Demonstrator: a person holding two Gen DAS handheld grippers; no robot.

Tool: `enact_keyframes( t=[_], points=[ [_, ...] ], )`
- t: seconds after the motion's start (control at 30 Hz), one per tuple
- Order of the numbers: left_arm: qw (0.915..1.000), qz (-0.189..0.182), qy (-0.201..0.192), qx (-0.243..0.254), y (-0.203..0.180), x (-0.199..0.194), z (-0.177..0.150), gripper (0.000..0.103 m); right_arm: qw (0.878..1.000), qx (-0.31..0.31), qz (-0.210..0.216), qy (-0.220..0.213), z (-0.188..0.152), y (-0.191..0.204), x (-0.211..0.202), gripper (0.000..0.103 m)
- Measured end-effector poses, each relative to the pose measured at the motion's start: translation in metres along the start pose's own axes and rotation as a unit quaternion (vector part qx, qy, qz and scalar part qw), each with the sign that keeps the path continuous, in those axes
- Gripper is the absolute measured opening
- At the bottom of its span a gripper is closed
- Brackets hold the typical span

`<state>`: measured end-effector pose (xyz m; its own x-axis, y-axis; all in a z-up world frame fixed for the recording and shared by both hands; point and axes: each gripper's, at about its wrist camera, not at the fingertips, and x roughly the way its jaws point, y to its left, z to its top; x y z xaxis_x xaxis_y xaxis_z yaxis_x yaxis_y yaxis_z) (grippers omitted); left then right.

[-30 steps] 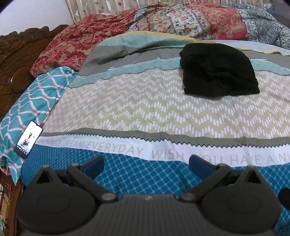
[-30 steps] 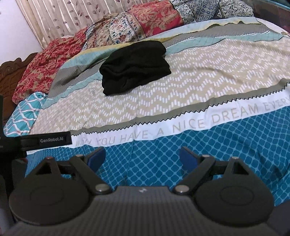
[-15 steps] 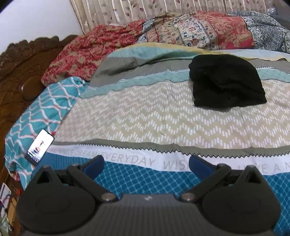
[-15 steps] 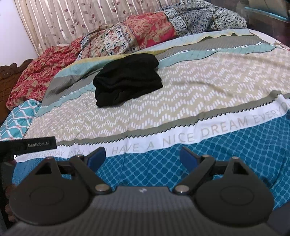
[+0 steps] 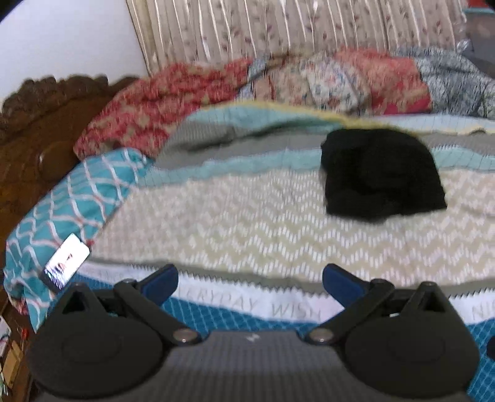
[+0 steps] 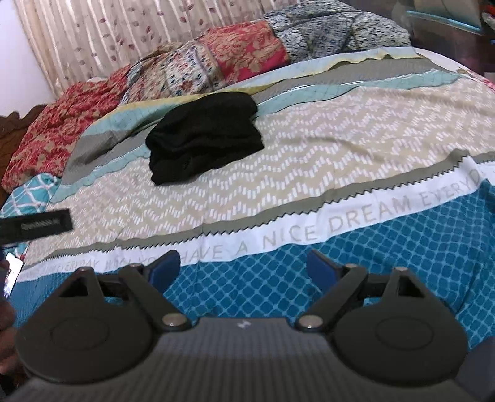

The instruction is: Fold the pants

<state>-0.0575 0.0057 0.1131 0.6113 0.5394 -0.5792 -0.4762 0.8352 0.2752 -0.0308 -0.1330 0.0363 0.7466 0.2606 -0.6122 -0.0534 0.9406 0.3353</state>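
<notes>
Pants (image 5: pixel 382 176) (image 6: pixel 204 136), black and folded into a compact bundle, lie on the beige chevron band of the bedspread (image 5: pixel 263 222) (image 6: pixel 340 160), well apart from both grippers. A heap of red and blue patterned quilts (image 5: pixel 309 80) (image 6: pixel 235 52) sits behind them, before a leaf-print curtain (image 5: pixel 278 27) (image 6: pixel 123 31). Nothing lies between the pants and either gripper. The left gripper (image 5: pixel 250 280) and right gripper (image 6: pixel 243 267) both hover over the blue lattice band, jaws spread wide and empty. The blurred left view shows a lit phone (image 5: pixel 66 263) on a teal pillow (image 5: pixel 71 201) beside a carved wooden headboard (image 5: pixel 40 130). The right view reads "A NICE DREAM" on the white band.
</notes>
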Motion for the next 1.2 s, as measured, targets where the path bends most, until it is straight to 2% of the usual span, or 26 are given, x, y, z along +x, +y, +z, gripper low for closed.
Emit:
enact_keyframes(
  t=[0.07, 0.2, 0.4, 0.53, 1.2],
  points=[
    [0.9999, -0.006, -0.01, -0.004, 0.002, -0.003, 0.004, 0.103, 1.0, 0.007, -0.003, 0.0, 0.002, -0.005, -0.001, 0.09],
    [0.9997, -0.021, -0.005, -0.009, 0.006, -0.002, 0.007, 0.103, 1.0, 0.012, -0.004, -0.004, 0.001, -0.01, -0.004, 0.09],
    [0.9985, -0.028, 0.046, 0.001, -0.001, 0.006, 0.003, 0.103, 1.0, 0.016, 0.001, -0.011, 0.001, -0.011, -0.007, 0.091],
    [0.9951, -0.047, 0.088, 0.0, -0.001, 0.011, -0.003, 0.103, 1.0, 0.017, 0.007, -0.014, 0.001, -0.009, -0.01, 0.091],
    [0.9928, -0.023, 0.11, 0.042, 0.0, 0.025, -0.019, 0.103, 1.0, 0.013, 0.011, -0.007, -0.003, 0.004, -0.002, 0.09]
  ],
)
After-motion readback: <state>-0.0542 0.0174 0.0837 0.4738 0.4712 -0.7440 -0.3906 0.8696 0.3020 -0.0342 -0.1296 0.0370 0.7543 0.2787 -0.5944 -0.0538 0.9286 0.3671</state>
